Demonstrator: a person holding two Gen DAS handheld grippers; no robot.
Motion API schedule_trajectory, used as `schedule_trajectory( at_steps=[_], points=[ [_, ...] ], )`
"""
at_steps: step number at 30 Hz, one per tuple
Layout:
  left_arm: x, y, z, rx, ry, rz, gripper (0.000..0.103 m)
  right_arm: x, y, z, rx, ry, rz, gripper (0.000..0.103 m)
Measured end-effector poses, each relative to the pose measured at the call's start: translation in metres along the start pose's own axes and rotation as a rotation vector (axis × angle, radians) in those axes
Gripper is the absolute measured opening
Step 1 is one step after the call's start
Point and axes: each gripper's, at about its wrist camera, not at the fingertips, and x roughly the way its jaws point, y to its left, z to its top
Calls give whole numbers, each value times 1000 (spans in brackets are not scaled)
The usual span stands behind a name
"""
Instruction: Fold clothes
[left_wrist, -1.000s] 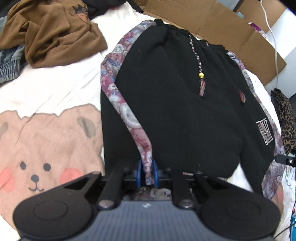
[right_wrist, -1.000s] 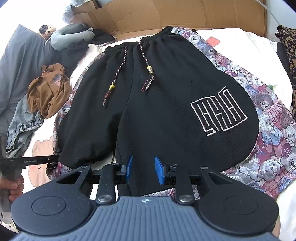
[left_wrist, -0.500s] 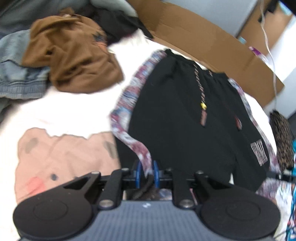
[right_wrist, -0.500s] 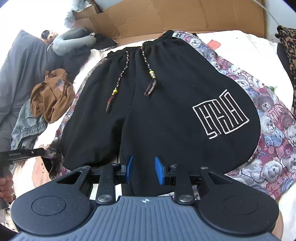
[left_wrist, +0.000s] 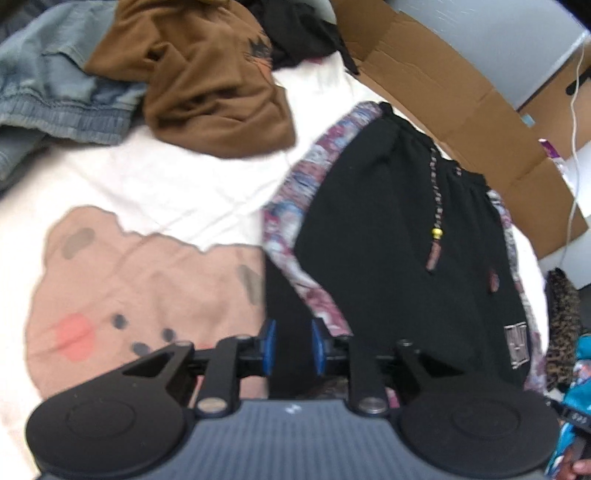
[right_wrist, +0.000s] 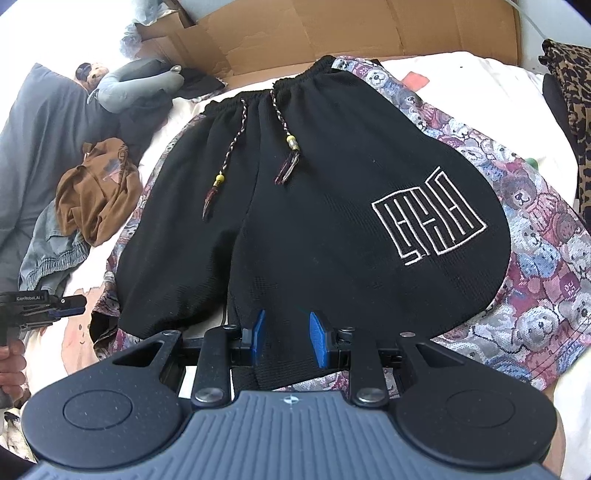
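Black shorts (right_wrist: 303, 221) with bear-print side panels lie spread flat on the white bedsheet (left_wrist: 155, 184), waistband toward the cardboard (right_wrist: 369, 33). Left gripper (left_wrist: 290, 345) sits at the shorts' left hem, blue pads parted with nothing clamped between them. Right gripper (right_wrist: 286, 338) hovers over the shorts' bottom hem, pads likewise apart, gripping nothing. Beyond the shorts' left side lies a crumpled brown garment (left_wrist: 207, 77).

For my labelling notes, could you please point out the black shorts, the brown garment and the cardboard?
black shorts (right_wrist: 325, 236): right wrist view, front panel.
brown garment (left_wrist: 207, 85): left wrist view, crumpled middle.
cardboard (right_wrist: 369, 29): right wrist view, flat face.
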Motion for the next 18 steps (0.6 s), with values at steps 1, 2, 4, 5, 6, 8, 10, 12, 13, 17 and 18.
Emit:
schedule_trajectory(
  at_steps=[1, 2, 4, 5, 6, 8, 10, 12, 13, 17, 18],
  points=[
    [4, -2, -2, -8, 11, 1, 26, 0, 0, 0, -1, 2, 0, 33],
    [8, -4, -3, -15, 23, 2, 26, 1, 1, 0, -3, 3, 0, 33],
    [18, -8, -4, -33, 45, 4, 33, 1, 1, 0, -6, 5, 0, 33],
    [22, -10, -5, -45, 56, 0, 35, 1, 1, 0, -7, 5, -1, 33],
    [25, -10, -5, -60, 68, -12, 43, 1, 0, 0, -7, 6, -2, 33],
    [30, -11, -6, -91, 93, -36, 55, 0, 0, -1, -8, 7, -3, 33],
    [34, -16, -7, -79, 101, -20, 55, 1, -1, -1, -7, 7, -5, 33],
    [37, -18, -8, -74, 98, -30, 51, 1, -1, -1, -6, 9, -6, 33],
    [38, -19, -8, -75, 101, -25, 46, 2, -1, -2, -6, 9, -6, 33],
    [42, -14, -9, -128, 114, -34, 25, 2, -1, -2, -13, 8, -7, 33],
    [41, -13, -9, -128, 116, -30, 17, 2, -2, -3, -12, 8, -8, 33]
  ],
)
